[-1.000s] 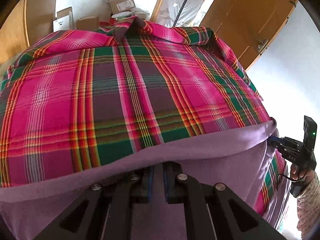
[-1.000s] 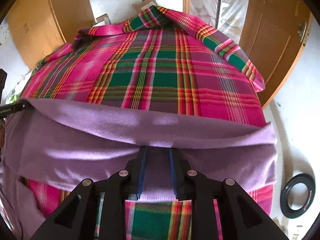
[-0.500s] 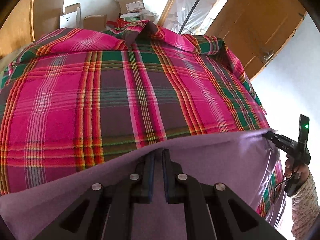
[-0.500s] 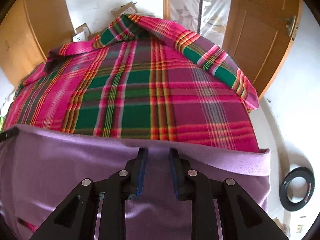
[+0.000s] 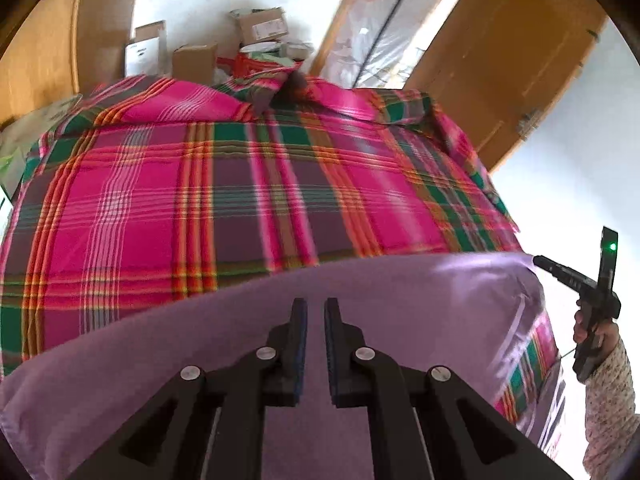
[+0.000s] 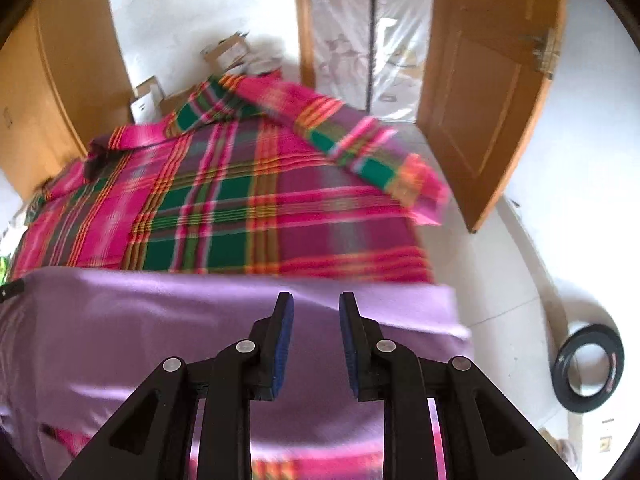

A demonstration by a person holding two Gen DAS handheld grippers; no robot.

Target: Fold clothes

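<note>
A purple garment (image 5: 400, 300) hangs stretched between my two grippers above a bed covered in pink and green plaid cloth (image 5: 200, 200). My left gripper (image 5: 316, 308) is shut on its top edge near one end, the jaws a narrow slit apart with purple fabric between them. At the far right of the left wrist view, my right gripper (image 5: 538, 259) pinches the other top corner, held by a person's hand (image 5: 584, 324). In the right wrist view the right gripper (image 6: 316, 304) grips the purple garment (image 6: 160, 320), and the left gripper's tip (image 6: 10, 291) shows at the left edge.
Cardboard boxes (image 5: 260, 28) are piled on the floor beyond the bed's far end. An open wooden door (image 6: 480, 100) stands to the right. A black ring (image 6: 588, 368) lies on the white floor at the right. Wooden panels (image 6: 40, 100) stand at the left.
Both grippers have risen and drawn back with the purple garment. Its lower fold has come up off the plaid, and it now hangs as one taut sheet. More of the room shows.
</note>
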